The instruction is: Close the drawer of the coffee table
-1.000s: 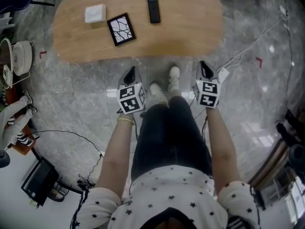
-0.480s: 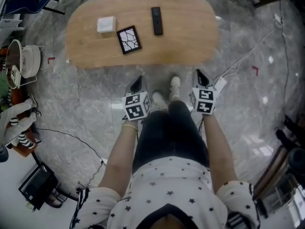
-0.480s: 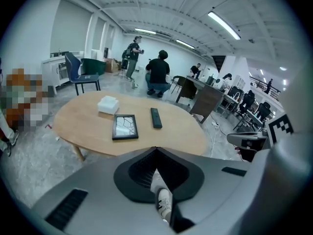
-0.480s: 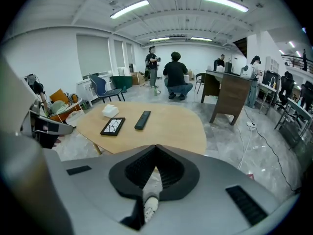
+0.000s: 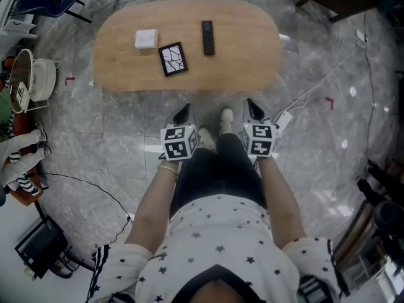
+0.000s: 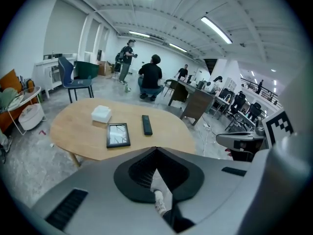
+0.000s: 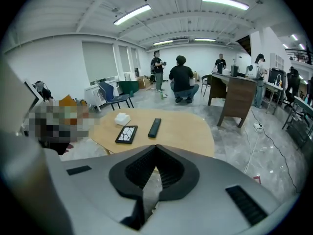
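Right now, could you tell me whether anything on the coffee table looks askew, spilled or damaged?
Nothing is spilled. The black-framed panel lies turned at an angle to the remote control on the coffee table, and its white crack-like lines may be only a pattern.

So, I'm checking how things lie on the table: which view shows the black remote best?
The head view: it looks straight down on the whole remote, beside the framed picture. Both gripper views show it too, but foreshortened, at a low angle.
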A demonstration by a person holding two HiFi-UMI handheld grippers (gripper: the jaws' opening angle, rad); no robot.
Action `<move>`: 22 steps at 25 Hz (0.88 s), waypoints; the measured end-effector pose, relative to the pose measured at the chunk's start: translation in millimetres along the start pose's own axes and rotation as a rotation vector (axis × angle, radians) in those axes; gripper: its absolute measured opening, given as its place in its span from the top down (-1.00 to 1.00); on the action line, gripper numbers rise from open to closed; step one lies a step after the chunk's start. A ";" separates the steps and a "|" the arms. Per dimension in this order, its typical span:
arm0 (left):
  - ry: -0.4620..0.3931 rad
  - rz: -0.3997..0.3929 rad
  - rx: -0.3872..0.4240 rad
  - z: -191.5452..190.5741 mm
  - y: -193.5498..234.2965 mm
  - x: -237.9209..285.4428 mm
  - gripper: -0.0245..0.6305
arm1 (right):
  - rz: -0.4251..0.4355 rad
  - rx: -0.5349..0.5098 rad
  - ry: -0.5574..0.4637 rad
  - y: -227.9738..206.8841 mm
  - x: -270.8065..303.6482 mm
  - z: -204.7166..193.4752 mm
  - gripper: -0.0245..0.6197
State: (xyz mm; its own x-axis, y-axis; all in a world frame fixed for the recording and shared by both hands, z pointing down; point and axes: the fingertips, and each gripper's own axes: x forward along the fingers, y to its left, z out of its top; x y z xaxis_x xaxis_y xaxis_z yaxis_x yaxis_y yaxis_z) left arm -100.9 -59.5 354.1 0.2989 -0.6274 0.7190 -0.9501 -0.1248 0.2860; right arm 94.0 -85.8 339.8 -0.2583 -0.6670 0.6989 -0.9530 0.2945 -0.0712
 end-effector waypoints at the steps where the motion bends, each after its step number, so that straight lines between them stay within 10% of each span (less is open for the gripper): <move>1: 0.000 -0.006 0.001 1.6 -2.4 -2.5 0.91 | 0.008 -0.002 -0.002 2.8 -3.2 2.9 0.90; 22: -0.058 -0.078 0.002 30.7 -39.6 -67.7 0.91 | 0.167 -0.072 -0.047 52.0 -60.6 38.5 0.90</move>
State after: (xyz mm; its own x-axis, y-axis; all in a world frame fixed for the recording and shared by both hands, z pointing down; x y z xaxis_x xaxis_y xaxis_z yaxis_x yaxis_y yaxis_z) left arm -86.3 -35.7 274.7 0.3661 -0.6589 0.6572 -0.9244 -0.1761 0.3384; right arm 54.1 -56.5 266.3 -0.4209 -0.6356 0.6472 -0.8829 0.4509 -0.1313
